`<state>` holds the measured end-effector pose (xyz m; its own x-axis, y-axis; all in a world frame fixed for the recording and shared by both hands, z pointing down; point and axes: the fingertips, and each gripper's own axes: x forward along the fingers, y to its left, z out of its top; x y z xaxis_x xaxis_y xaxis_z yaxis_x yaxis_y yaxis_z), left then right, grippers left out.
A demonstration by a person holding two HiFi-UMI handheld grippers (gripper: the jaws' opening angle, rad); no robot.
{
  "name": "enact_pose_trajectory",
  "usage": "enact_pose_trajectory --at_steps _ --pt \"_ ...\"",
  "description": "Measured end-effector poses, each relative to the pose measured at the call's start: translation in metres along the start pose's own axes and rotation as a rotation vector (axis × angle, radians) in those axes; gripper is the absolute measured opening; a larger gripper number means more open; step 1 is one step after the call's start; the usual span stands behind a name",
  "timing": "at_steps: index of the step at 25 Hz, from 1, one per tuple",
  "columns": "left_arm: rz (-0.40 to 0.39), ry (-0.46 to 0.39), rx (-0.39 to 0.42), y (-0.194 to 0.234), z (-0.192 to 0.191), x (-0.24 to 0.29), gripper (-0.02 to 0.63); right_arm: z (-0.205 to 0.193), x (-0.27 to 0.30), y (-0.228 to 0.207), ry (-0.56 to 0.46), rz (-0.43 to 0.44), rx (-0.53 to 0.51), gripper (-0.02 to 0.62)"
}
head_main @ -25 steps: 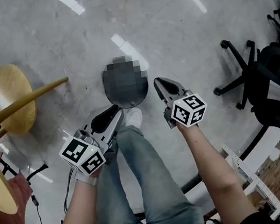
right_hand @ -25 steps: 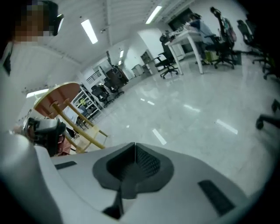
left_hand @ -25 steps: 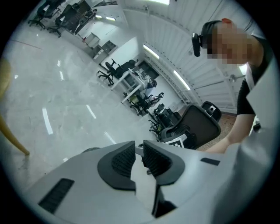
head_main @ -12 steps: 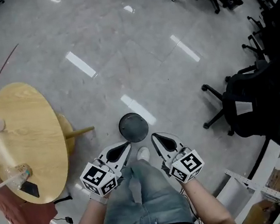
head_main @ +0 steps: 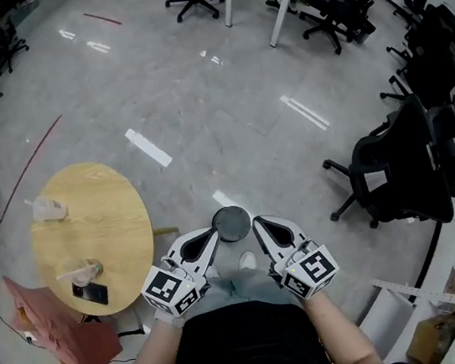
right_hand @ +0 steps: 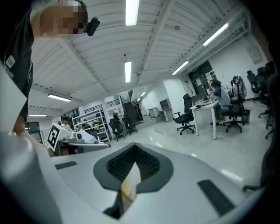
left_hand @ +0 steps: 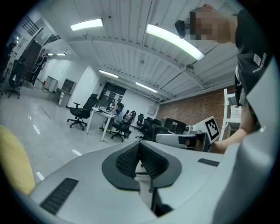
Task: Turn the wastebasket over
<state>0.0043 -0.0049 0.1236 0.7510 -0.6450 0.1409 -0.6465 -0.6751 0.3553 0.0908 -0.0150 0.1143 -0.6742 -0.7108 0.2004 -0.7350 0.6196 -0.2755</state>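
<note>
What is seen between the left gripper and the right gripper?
In the head view, the wastebasket and the person's shoe, both down on the floor.

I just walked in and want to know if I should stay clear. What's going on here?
A person stands holding a gripper in each hand, out in front of the body. The left gripper and right gripper both have their tongs shut on nothing. The dark round wastebasket sits on the floor just ahead of the person's shoe, and neither gripper touches it. From above I cannot tell whether it is upright or turned over. A round wooden table stands to the left.
</note>
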Motion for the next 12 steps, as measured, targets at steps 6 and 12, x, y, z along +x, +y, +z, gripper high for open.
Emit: enact_pose_trajectory --at_steps 6,12 --pt "-0.046 -0.057 0.032 -0.033 0.055 -0.016 0.014 0.048 -0.018 0.024 -0.054 0.012 -0.054 0.011" --pt "-0.156 -0.093 0.061 -0.054 0.082 -0.019 0.012 0.074 -0.013 0.043 -0.074 0.034 -0.093 0.011"
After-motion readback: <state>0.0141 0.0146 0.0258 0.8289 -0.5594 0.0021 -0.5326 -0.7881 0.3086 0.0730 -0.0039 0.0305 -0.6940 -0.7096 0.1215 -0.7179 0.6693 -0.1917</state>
